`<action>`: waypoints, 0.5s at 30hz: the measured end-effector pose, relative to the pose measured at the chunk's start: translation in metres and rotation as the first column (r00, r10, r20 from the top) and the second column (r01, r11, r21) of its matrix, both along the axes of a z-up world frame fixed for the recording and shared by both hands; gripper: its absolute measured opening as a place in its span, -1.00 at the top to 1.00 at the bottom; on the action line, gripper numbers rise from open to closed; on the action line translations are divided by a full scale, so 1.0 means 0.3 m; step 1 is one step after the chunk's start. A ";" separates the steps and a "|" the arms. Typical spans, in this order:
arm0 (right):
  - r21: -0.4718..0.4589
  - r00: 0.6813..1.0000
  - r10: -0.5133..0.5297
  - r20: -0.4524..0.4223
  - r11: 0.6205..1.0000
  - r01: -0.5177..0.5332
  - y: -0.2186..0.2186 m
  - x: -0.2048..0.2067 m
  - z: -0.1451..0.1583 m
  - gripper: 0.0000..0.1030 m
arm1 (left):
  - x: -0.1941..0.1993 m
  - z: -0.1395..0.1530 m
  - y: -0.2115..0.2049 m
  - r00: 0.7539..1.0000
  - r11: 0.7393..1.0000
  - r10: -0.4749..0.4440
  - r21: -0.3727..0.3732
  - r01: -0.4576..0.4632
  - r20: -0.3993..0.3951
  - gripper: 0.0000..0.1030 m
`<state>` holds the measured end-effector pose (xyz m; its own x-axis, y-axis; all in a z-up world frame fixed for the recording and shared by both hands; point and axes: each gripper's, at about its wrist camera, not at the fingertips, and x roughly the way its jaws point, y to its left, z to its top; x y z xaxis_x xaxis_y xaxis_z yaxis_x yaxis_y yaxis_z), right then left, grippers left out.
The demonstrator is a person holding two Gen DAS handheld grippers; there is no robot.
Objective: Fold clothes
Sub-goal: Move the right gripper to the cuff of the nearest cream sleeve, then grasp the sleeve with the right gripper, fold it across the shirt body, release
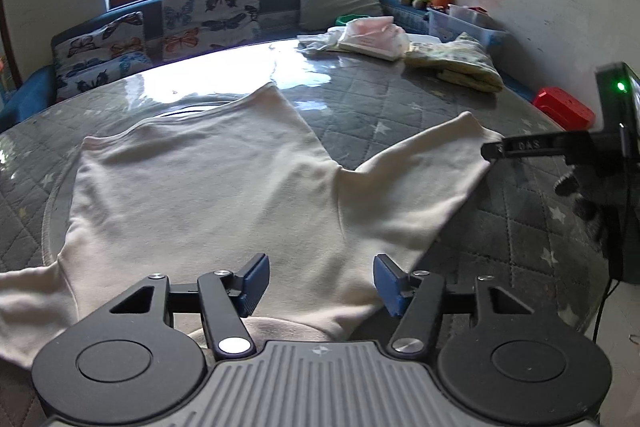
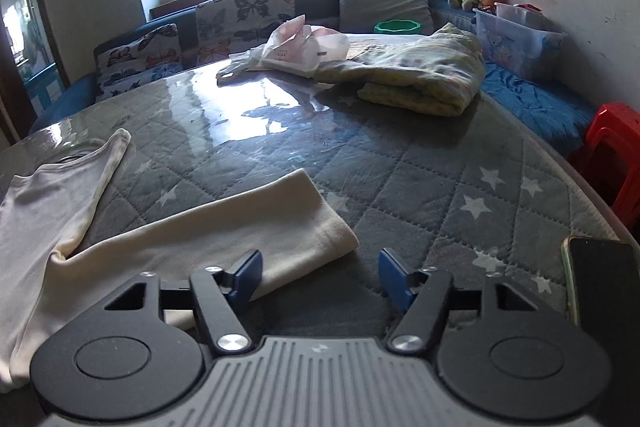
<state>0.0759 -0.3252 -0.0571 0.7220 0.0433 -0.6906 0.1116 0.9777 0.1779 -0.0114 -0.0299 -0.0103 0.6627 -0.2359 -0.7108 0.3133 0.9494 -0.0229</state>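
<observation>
A cream long-sleeved top (image 1: 208, 187) lies spread flat on the grey quilted table (image 1: 400, 115), sleeves out to both sides. My left gripper (image 1: 320, 283) is open and empty just above the top's near edge by the collar. The right sleeve (image 2: 224, 239) lies across the right wrist view, its cuff pointing right. My right gripper (image 2: 320, 277) is open and empty, its left finger over the cuff end. The right gripper's finger (image 1: 532, 147) also shows in the left wrist view, at the sleeve's cuff.
A folded yellowish blanket (image 2: 416, 75) and a pink-white bag (image 2: 304, 47) lie at the table's far side. A phone (image 2: 600, 279) lies at the near right. A red stool (image 2: 612, 155) stands right of the table. Butterfly cushions (image 1: 208, 15) line the sofa behind.
</observation>
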 end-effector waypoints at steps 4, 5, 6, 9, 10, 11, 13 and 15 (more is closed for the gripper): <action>-0.045 1.000 0.010 -0.014 0.999 -0.011 0.001 0.015 0.000 0.28 | -0.013 -0.004 -0.010 0.999 0.999 -0.041 -0.003 0.041 0.013 -0.16; -0.075 1.000 0.010 -0.011 0.997 -0.011 0.012 0.022 0.016 0.39 | -0.015 -0.005 -0.011 0.999 0.999 -0.050 -0.005 0.050 0.014 -0.16; -0.087 1.000 0.010 0.009 0.996 -0.009 0.028 0.020 0.014 0.74 | -0.016 -0.006 -0.012 0.998 0.998 -0.058 -0.005 0.058 0.015 -0.16; -0.049 0.999 0.007 0.042 0.999 -0.005 0.022 0.011 0.010 0.85 | -0.021 -0.007 -0.016 0.995 0.996 -0.092 -0.006 0.092 0.029 -0.18; -0.043 0.999 0.008 0.054 0.999 -0.005 0.015 0.004 0.017 0.86 | -0.020 -0.006 -0.018 0.994 0.994 -0.106 -0.013 0.106 0.030 -0.18; -0.035 0.998 0.001 0.067 0.999 0.001 0.019 0.003 0.023 0.86 | -0.018 -0.007 -0.019 0.992 0.992 -0.120 -0.023 0.120 0.029 -0.19; -0.015 0.996 -0.008 0.084 1.000 0.009 0.013 -0.003 0.044 0.86 | -0.013 -0.010 -0.024 0.988 0.988 -0.150 -0.042 0.152 0.028 -0.20; 0.012 0.995 -0.012 0.103 1.000 0.011 0.002 -0.012 0.074 0.86 | -0.009 -0.021 -0.035 0.983 0.982 -0.180 -0.047 0.181 0.029 -0.23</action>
<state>0.0724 -0.3245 -0.0350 0.7899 0.0414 -0.6118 0.1037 0.9743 0.1999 -0.0141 -0.0405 -0.0165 0.6236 -0.3873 -0.6791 0.4802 0.8752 -0.0583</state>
